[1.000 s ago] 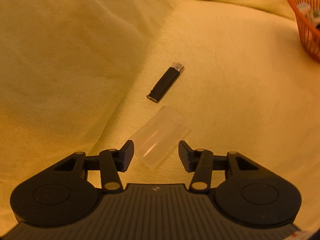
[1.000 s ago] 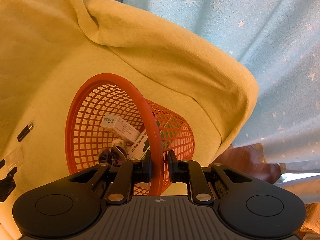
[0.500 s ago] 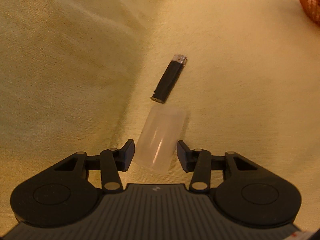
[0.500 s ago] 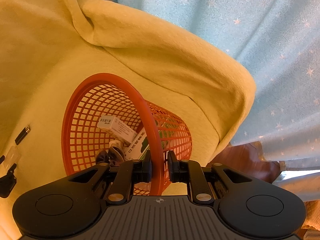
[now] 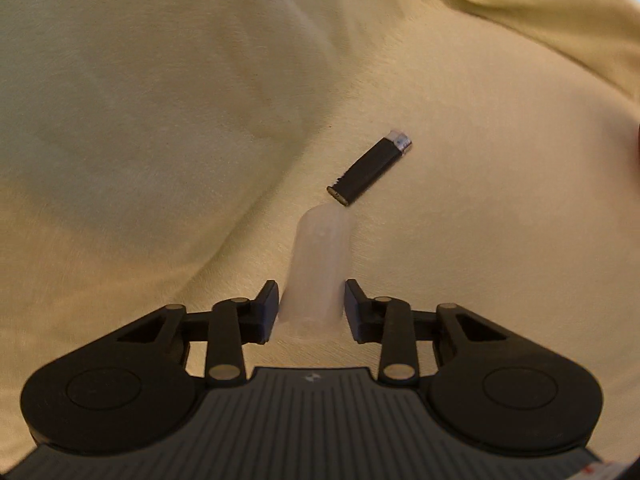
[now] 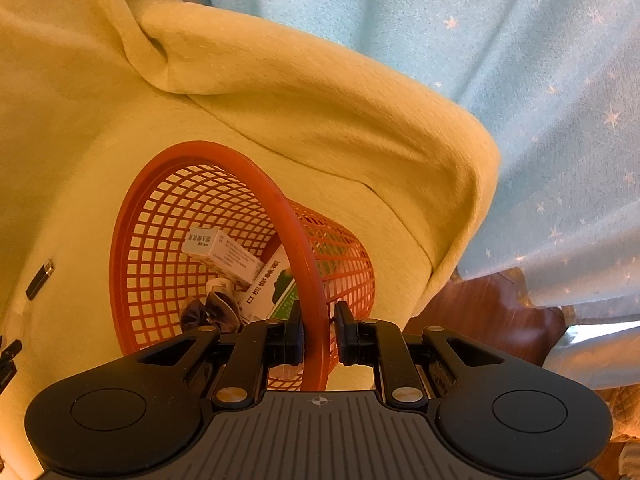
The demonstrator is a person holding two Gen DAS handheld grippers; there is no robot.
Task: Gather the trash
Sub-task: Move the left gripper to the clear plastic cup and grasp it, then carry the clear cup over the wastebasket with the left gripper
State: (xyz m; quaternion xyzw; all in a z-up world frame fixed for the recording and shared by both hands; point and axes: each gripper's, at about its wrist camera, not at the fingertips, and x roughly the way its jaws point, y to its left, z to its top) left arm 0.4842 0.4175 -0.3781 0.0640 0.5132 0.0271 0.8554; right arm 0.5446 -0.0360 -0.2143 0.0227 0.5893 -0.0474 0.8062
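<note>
A clear plastic piece (image 5: 320, 256) lies on the yellow blanket (image 5: 160, 120), its near end between the fingers of my left gripper (image 5: 311, 308), which press on both its sides. Just beyond it lies a black lighter (image 5: 368, 170), also visible in the right wrist view as the lighter (image 6: 39, 280). My right gripper (image 6: 319, 332) is shut on the rim of the orange mesh basket (image 6: 280, 208), which is tilted on the blanket. Inside the basket are a white box (image 6: 220, 254), a green and white box (image 6: 272, 288) and a dark crumpled scrap (image 6: 212, 314).
A thick fold of the blanket (image 6: 320, 120) rises behind the basket. A light blue curtain with stars (image 6: 500, 60) hangs at the right, with brown wooden floor (image 6: 480, 312) below it. The blanket's edge drops off to the right of the basket.
My left gripper turned in line with the clear plastic piece and its jaws narrowed onto it. The right gripper kept its hold on the basket rim with only a slight shift.
</note>
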